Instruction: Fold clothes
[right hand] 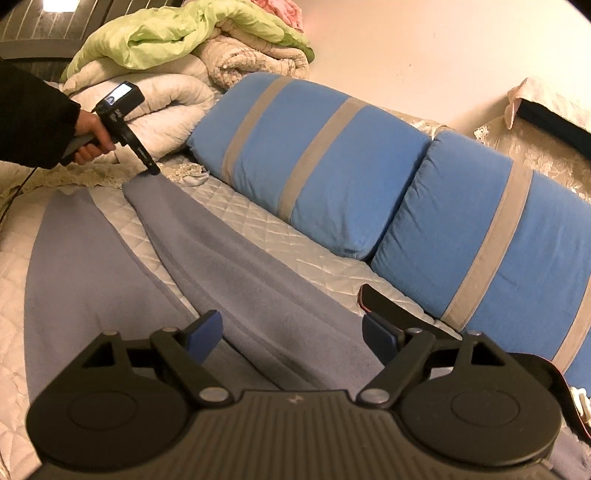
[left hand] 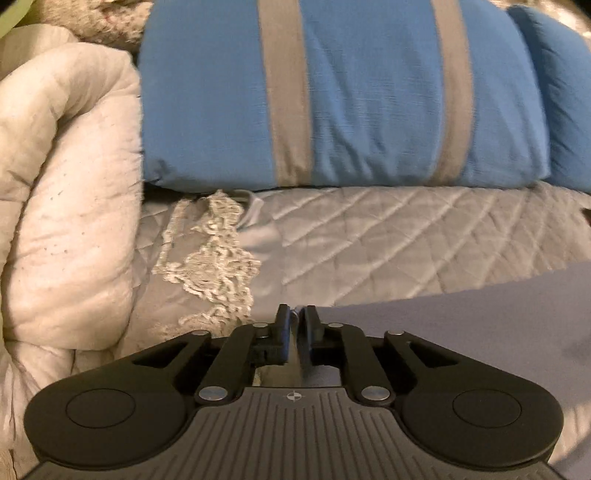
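Observation:
A blue-grey garment [right hand: 207,258] lies spread on the quilted sofa cover [right hand: 280,236], with one long part stretched toward the far left. My left gripper [left hand: 296,314] is shut on the tip of that stretched part, and a thin edge of cloth shows between its nearly closed jaws. The right wrist view shows the same left gripper [right hand: 153,170] held by a hand in a dark sleeve, pinching the cloth's far end. My right gripper [right hand: 293,332] is open just above the near end of the garment, with cloth lying below its fingers but not pinched.
Two blue cushions with grey stripes [right hand: 325,162] line the sofa back. A pile of cream quilts [left hand: 62,184] and a green blanket [right hand: 173,33] sits at the left end. A lace doily [left hand: 214,251] lies on the cover. A black and red object [right hand: 388,304] rests by the right cushion.

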The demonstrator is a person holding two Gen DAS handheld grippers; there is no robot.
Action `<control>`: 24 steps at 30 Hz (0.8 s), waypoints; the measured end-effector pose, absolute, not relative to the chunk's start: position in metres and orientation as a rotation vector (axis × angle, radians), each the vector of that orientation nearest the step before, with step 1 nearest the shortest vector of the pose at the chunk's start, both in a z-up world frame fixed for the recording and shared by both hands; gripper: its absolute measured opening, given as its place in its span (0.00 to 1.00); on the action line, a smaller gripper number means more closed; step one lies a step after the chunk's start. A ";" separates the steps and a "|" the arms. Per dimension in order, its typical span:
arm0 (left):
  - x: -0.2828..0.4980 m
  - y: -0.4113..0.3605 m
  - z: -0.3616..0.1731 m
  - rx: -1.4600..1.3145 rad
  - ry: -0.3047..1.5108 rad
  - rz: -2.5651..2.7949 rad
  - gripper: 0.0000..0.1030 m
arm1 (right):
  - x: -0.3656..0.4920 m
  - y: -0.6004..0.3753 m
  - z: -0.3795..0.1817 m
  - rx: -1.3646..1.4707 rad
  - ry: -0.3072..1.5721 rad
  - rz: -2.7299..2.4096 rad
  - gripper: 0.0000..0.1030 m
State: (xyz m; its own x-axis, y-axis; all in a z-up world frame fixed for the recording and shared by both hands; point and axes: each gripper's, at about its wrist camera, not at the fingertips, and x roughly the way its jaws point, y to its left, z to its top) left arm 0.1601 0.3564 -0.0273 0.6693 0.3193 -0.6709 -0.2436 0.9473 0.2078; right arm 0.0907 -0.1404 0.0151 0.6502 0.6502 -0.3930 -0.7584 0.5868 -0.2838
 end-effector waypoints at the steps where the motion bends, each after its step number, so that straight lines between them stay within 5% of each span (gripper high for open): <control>1: 0.158 0.358 -0.027 0.080 0.770 0.353 0.19 | 0.091 -0.140 0.016 -0.452 0.258 0.829 0.87; 3: 0.151 0.365 -0.028 -0.004 0.797 0.357 0.44 | 0.090 -0.140 0.016 -0.453 0.255 0.828 0.88; 13: 0.086 0.400 -0.048 -0.647 0.826 0.308 0.45 | 0.083 -0.140 0.019 -0.446 0.237 0.831 0.88; 24: 0.063 0.407 -0.100 -1.132 0.585 0.282 0.44 | 0.083 -0.137 0.016 -0.445 0.246 0.816 0.88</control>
